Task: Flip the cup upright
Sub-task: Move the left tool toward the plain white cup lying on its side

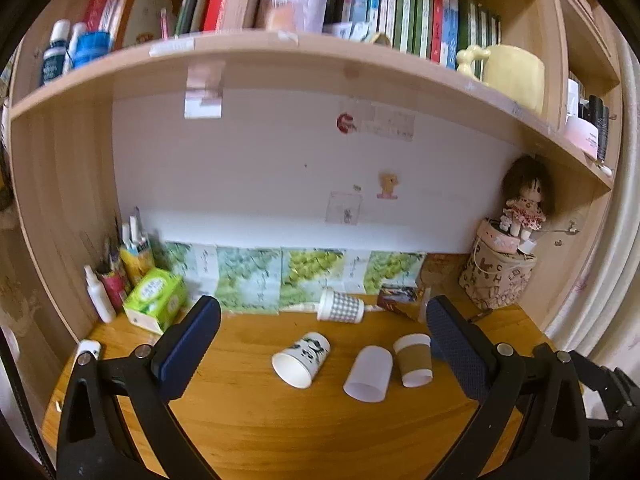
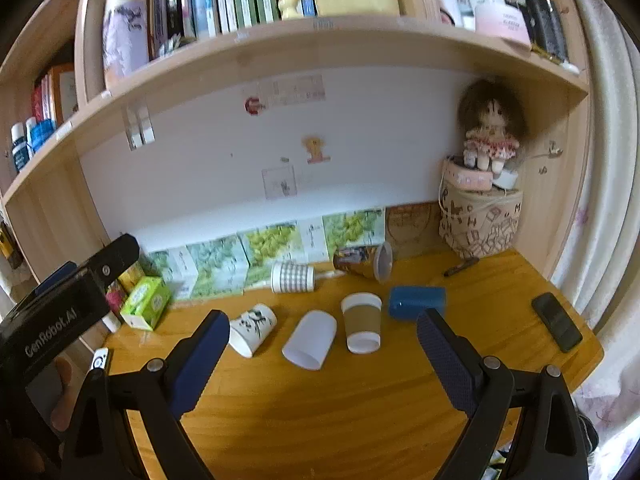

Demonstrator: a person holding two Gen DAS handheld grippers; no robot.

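I am looking at several paper cups lying on their sides on the wooden desk (image 2: 360,408): a white cup with an ink drawing (image 2: 253,329), a plain white cup (image 2: 310,339) just beside it, and a cup with a brown sleeve (image 2: 362,322) next to that, all with their open mouths facing me. Farther back, near the wall, a checked cup (image 2: 292,277) and a dark patterned cup (image 2: 362,263) are also lying tipped over, and a blue cylinder (image 2: 417,303) is resting beside the sleeved cup. I am holding my right gripper (image 2: 322,344) with its fingers spread wide and nothing between them, hovering in front of the front row; my left gripper (image 1: 320,340) is likewise wide apart and empty. I am judging this as the approach step, with no cup grasped yet. The next move is calling for lowering over one cup, pinching its thin wall gently so it is not crushed, and rotating it onto its base. The textured blue finger pads should be helping against the smooth paper.
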